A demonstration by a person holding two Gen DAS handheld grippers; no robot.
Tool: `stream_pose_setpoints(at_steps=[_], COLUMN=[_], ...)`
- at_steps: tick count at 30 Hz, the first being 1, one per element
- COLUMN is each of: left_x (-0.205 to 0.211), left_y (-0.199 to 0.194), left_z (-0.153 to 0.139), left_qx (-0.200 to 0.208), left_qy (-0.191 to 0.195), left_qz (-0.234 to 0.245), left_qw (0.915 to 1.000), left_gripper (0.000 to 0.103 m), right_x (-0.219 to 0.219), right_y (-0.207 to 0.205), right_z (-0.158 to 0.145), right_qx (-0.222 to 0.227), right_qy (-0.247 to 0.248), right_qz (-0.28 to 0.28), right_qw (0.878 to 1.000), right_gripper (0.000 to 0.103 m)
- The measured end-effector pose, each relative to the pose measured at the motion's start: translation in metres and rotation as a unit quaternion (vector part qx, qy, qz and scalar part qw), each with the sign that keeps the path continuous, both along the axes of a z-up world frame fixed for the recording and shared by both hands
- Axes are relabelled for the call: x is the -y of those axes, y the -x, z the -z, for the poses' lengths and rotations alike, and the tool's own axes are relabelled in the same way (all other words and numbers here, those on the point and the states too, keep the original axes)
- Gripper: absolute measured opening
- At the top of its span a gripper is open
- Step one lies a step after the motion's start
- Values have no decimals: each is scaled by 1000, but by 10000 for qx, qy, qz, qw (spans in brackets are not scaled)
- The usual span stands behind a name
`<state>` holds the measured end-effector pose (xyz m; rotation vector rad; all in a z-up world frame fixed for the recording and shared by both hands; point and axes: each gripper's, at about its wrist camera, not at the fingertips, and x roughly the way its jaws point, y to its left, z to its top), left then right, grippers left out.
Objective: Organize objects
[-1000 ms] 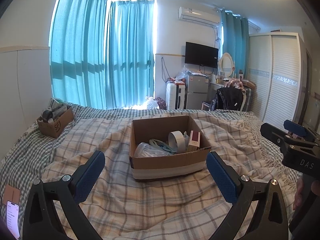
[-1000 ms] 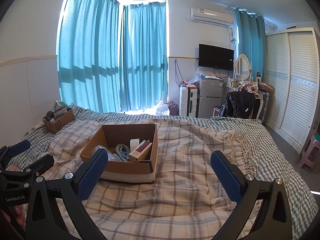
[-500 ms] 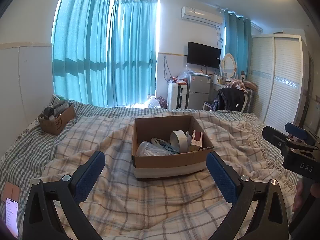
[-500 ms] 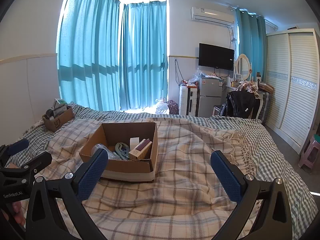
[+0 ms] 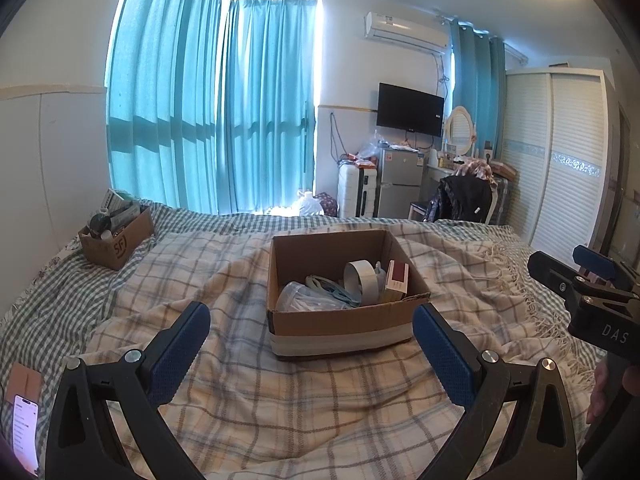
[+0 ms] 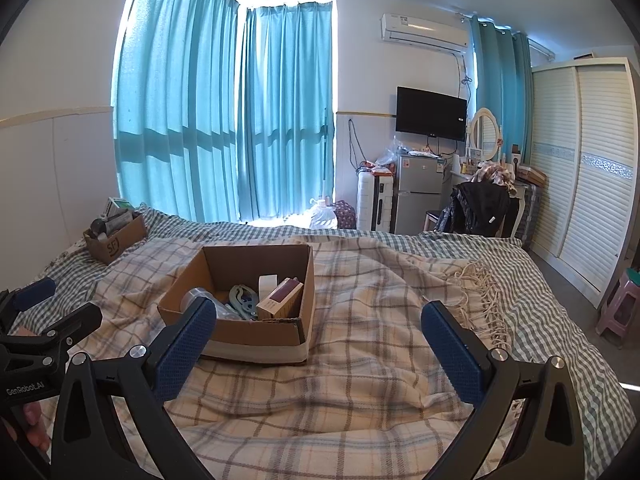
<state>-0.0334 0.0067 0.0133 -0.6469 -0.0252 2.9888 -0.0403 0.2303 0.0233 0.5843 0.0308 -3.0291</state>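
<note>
Centre frame, a light, stiff cardboard box (image 5: 344, 322) is best taken by its rim; each hand-held gripper (image 5: 310, 344) (image 6: 318, 344) is spread wide, nothing held.

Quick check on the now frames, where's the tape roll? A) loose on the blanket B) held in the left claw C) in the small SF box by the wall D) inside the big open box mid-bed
D: the tape roll stands inside the open cardboard box in the middle of the bed, next to a small red-and-white carton; both claws, left claw and right claw, are open and hold nothing.
</note>
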Motion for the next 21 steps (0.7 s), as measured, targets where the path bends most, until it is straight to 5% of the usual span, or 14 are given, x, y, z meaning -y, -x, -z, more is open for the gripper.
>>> stream_pose_setpoints(at_steps=[21], left_x=[1], left_y=[-1], left_z=[3], left_qx=[-1], left_qy=[1], left_qz=[-37], left_qw=[10000], left_gripper=[103], right_x=[1], right_y=[0], right_z=[0], right_qx=[17], right_qy=[-9], right_qz=[-1], right_qw=[10000], right_gripper=[103])
